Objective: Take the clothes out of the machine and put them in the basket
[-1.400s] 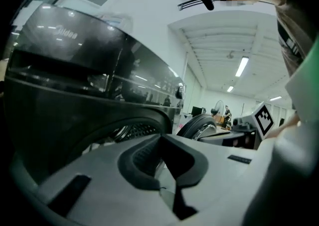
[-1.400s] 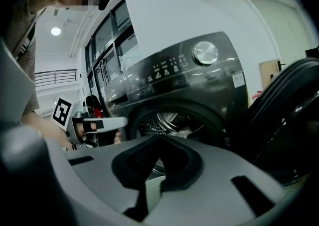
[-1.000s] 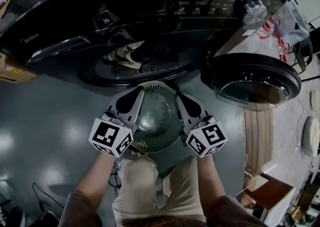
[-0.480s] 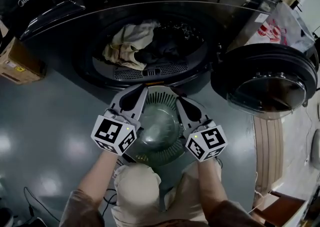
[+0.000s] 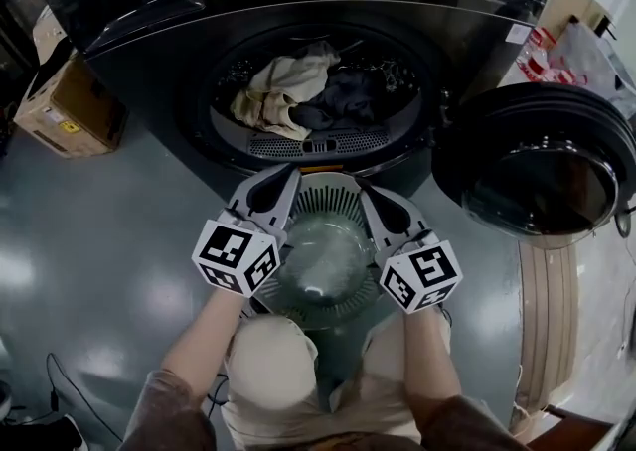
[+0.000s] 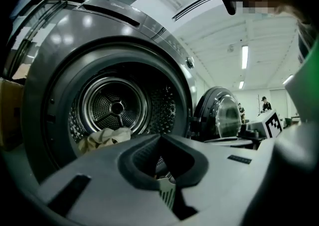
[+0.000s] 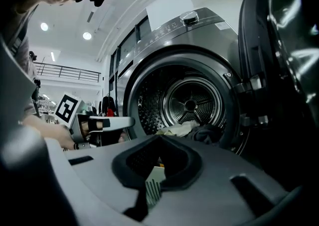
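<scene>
Clothes (image 5: 310,101) lie low in the drum of the front-loading machine (image 5: 298,2), which fills the 12 o'clock part of the head view. A beige garment (image 5: 278,91) is heaped toward 11 o'clock of the round opening. A dark garment (image 5: 346,101) is touching it on the 1 o'clock side. Both rest just behind the perforated lip of the opening. The round door (image 5: 542,176) stands swung wide at 3 o'clock of the opening, its glass facing up.

Just below the opening, at 6 o'clock, a round slotted basket (image 5: 328,203) sits between the two tools, over the person's knees. Whether it touches the floor I cannot tell. The left gripper (image 5: 281,181) meets its rim at about 10 o'clock and the right gripper (image 5: 366,189) at about 2 o'clock. Each gripper view shows the jaws brought fully together, with a slotted piece of the basket's rim pinched between the dark pads. Both point roughly level at the drum.

A cardboard box (image 5: 70,106) stands on the shiny floor (image 5: 119,270) at 9 o'clock of the machine.
</scene>
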Available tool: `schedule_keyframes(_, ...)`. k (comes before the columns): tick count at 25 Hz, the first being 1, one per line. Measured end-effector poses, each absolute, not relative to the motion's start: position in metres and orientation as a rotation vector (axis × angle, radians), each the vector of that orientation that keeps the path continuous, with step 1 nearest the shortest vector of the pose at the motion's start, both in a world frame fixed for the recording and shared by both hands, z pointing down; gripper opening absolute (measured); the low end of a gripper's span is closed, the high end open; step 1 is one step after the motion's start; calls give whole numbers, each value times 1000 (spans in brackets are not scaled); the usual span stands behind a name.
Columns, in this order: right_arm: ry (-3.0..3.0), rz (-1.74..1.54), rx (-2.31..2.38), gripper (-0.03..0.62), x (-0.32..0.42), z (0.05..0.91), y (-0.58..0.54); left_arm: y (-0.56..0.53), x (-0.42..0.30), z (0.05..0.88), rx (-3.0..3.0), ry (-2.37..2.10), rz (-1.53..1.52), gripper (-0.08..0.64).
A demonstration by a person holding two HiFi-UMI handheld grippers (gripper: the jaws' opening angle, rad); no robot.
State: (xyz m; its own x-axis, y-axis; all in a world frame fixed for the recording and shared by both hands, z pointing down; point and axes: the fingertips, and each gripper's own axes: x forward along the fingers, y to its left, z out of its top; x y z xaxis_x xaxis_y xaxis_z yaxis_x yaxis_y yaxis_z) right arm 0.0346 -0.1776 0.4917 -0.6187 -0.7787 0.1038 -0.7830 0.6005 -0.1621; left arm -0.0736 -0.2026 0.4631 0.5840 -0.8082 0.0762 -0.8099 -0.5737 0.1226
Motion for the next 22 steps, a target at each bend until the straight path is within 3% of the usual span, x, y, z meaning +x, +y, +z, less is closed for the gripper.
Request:
schedule_keyframes(13, -2809, 331, 1327, -3, 34, 494, -176, -199, -92, 474, 2588, -1543, 53, 7)
schedule_keyframes(19, -2805, 274, 1308, -3, 35, 492, -171, -224, -94, 492, 2545, -1552, 87, 267)
schedule_keyframes(22, -2810, 248, 1293, -3, 35, 491, -168, -246, -89, 505, 2536, -1551, 147, 361)
